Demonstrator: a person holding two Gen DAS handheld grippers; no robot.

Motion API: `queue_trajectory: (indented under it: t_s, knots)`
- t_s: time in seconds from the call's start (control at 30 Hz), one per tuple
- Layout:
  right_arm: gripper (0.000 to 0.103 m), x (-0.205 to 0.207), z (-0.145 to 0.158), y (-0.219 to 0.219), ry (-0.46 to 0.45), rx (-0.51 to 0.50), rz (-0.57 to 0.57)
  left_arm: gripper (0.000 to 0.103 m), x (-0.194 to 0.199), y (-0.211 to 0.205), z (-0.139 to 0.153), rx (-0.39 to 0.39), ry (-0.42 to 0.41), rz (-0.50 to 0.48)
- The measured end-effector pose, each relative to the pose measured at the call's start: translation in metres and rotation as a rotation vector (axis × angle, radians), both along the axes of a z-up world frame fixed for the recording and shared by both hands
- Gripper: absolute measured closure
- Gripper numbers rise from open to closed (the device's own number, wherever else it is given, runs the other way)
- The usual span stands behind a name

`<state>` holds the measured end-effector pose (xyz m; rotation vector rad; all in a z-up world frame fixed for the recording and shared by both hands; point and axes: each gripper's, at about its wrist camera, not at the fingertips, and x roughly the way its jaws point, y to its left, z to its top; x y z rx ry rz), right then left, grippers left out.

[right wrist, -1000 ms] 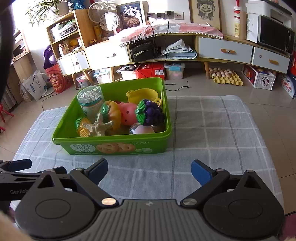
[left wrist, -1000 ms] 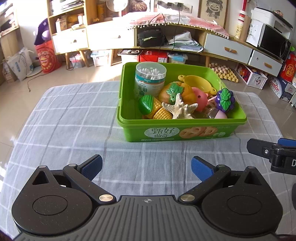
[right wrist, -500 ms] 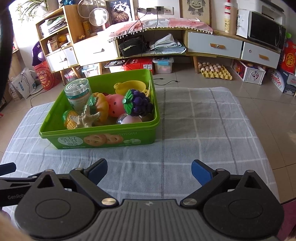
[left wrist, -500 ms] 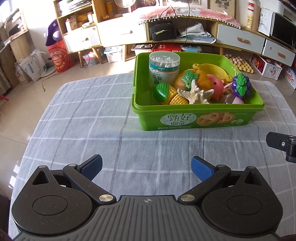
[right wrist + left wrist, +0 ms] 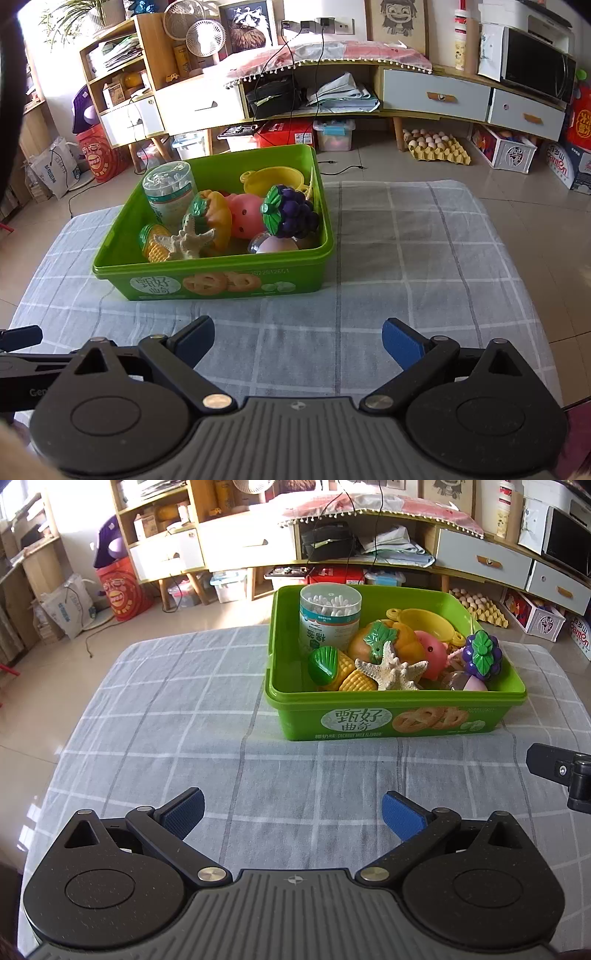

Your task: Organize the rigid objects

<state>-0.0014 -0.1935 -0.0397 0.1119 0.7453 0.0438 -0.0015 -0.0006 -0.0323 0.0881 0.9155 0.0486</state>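
Green bin (image 5: pixel 221 284) of toys beyond spread, empty right gripper (image 5: pixel 297 338) fingers (image 5: pixel 402 341).

The desk is covered by a grey-blue cloth (image 5: pixel 155 716) crossed by a white grid of lines, and on it a bright green bin (image 5: pixel 391 720) is marked on its front wall with white lettering and tan biscuit pictures. Inside it are seen a clear cotton-swab jar (image 5: pixel 330 616) with a white and teal label, a yellow toy corn (image 5: pixel 341 668) with a green husk, a cream starfish (image 5: pixel 391 668), an orange toy pumpkin (image 5: pixel 388 642) with a green leaf, a pink toy (image 5: pixel 434 655), a yellow toy pot (image 5: pixel 424 622) and purple toy grapes (image 5: pixel 482 659) topped in green. The left claw (image 5: pixel 293 812) and the right claw (image 5: pixel 297 338) are black with blue pads.
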Motion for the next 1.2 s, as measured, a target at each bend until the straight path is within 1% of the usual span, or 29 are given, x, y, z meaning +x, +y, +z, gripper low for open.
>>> queue_trajectory:
  t_s: [0.13,0.37,0.57,1.2]
  knots:
    - [0.029,0.000,0.002,0.004,-0.007,-0.005,0.009,0.005,-0.001,-0.004,0.001,-0.010,0.005,-0.010]
    - [0.029,-0.004,0.007,0.002,-0.024,0.003,0.002,0.005,0.004,-0.001,0.008,-0.005,-0.019,0.029]
    - [0.029,-0.004,0.006,0.003,-0.015,0.020,0.004,0.005,0.004,0.001,0.012,-0.030,-0.020,0.035]
    - [0.028,-0.004,0.012,0.003,-0.032,0.033,0.002,0.005,0.001,-0.004,0.013,-0.043,-0.035,0.007]
